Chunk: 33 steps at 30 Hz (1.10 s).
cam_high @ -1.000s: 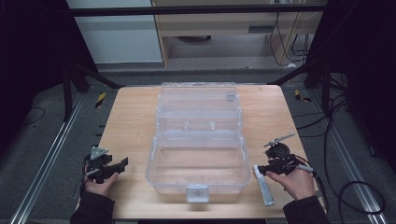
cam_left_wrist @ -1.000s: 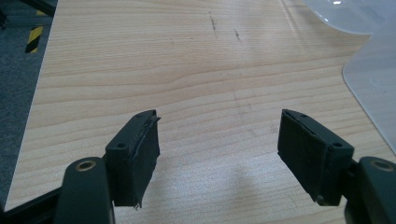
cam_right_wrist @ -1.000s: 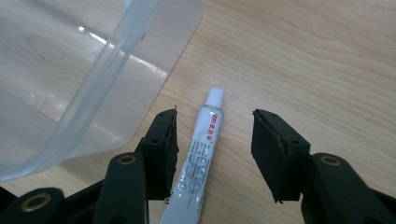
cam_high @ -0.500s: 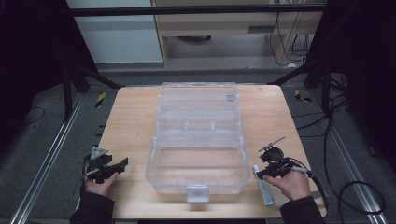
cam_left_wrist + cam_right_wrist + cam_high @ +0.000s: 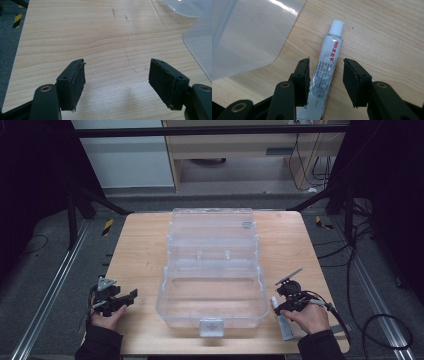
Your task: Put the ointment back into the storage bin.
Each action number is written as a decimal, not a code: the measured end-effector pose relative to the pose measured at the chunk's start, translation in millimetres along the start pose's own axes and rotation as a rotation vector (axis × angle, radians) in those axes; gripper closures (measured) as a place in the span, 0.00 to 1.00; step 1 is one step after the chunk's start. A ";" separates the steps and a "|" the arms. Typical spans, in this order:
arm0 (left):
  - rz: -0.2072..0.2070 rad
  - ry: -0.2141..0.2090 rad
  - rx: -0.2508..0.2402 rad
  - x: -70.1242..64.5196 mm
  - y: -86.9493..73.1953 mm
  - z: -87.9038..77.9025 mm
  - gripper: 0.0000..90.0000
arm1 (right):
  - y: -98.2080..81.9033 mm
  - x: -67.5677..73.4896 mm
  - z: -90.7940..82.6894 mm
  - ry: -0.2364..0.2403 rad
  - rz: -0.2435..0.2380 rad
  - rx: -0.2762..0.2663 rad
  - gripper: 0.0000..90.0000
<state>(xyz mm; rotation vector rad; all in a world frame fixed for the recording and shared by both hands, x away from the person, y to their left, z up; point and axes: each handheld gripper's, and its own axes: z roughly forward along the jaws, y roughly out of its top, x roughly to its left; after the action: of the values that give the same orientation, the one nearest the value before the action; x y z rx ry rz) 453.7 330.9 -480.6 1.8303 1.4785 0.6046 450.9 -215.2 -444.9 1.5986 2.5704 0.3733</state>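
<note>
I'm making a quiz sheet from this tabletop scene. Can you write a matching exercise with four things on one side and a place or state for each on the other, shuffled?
Things:
1. tube
2. clear plastic box
3. left gripper
4. right gripper

Places or states:
A. lid swung open, mid-table
B. jaws wide apart over bare wood
C. lying flat on the table, white cap pointing away
D. jaws on either side of the tube, a gap still showing at one pad

Pairs: 1-C, 2-A, 3-B, 4-D
</note>
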 end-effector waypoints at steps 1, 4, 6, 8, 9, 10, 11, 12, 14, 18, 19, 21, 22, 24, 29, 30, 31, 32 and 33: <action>0.000 0.000 0.001 0.1 0.0 0.0 0.32 | 0.2 -0.3 1.1 0.000 -0.002 0.004 0.63; 0.000 0.000 0.003 0.2 -0.1 0.3 0.32 | 0.6 -1.0 5.2 0.004 0.000 0.014 0.64; 0.001 -0.001 0.003 0.1 -0.1 0.2 0.32 | 0.8 -1.7 8.6 0.006 0.001 0.022 0.65; 0.001 -0.001 0.004 0.1 -0.1 0.4 0.32 | 1.5 -1.5 12.1 0.003 -0.001 0.032 0.65; 0.001 -0.001 0.004 0.1 -0.1 0.4 0.32 | 2.1 -0.8 13.3 0.000 0.001 0.036 0.66; 0.001 -0.001 0.004 0.1 -0.1 0.4 0.32 | 2.9 -0.7 14.1 0.003 -0.003 0.036 0.66; 0.001 -0.001 0.004 0.0 -0.1 0.3 0.32 | 3.5 0.1 14.7 0.007 0.007 0.037 0.67; 0.001 -0.001 0.004 0.1 -0.1 0.3 0.32 | 4.3 -0.1 15.6 0.007 -0.001 0.038 0.67; 0.001 -0.002 0.005 0.2 -0.2 0.5 0.32 | 5.5 0.0 17.3 0.002 0.003 0.047 0.68; 0.001 -0.002 0.005 0.2 -0.2 0.6 0.32 | 6.6 0.6 19.3 -0.006 0.005 0.053 0.70; 0.002 -0.002 0.005 0.1 -0.2 0.6 0.32 | 6.9 0.5 19.9 -0.007 -0.001 0.053 0.71; 0.003 -0.002 0.006 0.1 -0.2 0.7 0.32 | 7.3 0.6 20.7 -0.008 -0.004 0.059 0.72; 0.003 -0.002 0.006 0.1 -0.2 0.6 0.32 | 7.5 1.0 21.0 -0.008 -0.001 0.064 0.73; 0.003 -0.003 0.005 0.0 -0.2 0.5 0.32 | 8.0 1.1 21.7 -0.010 -0.009 0.068 0.74; 0.003 -0.003 0.005 -0.1 -0.1 0.4 0.32 | 9.1 2.1 23.0 -0.018 -0.018 0.079 0.77; 0.003 -0.004 0.005 0.0 -0.1 0.5 0.32 | 9.2 1.8 23.0 -0.016 -0.020 0.079 0.77; 0.003 -0.004 0.006 0.0 -0.1 0.6 0.32 | 9.2 1.6 23.1 -0.015 -0.019 0.079 0.77; 0.003 -0.004 0.006 0.0 -0.1 0.6 0.32 | 9.3 1.5 23.1 -0.014 -0.020 0.081 0.77; 0.003 -0.004 0.007 0.0 -0.1 0.7 0.32 | 9.6 1.5 22.8 -0.012 -0.018 0.085 0.77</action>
<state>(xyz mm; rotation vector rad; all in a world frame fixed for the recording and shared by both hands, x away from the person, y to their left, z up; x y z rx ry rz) 454.2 330.7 -481.2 1.8376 1.4772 0.5977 463.2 -206.2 -464.4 1.5976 2.6235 0.2554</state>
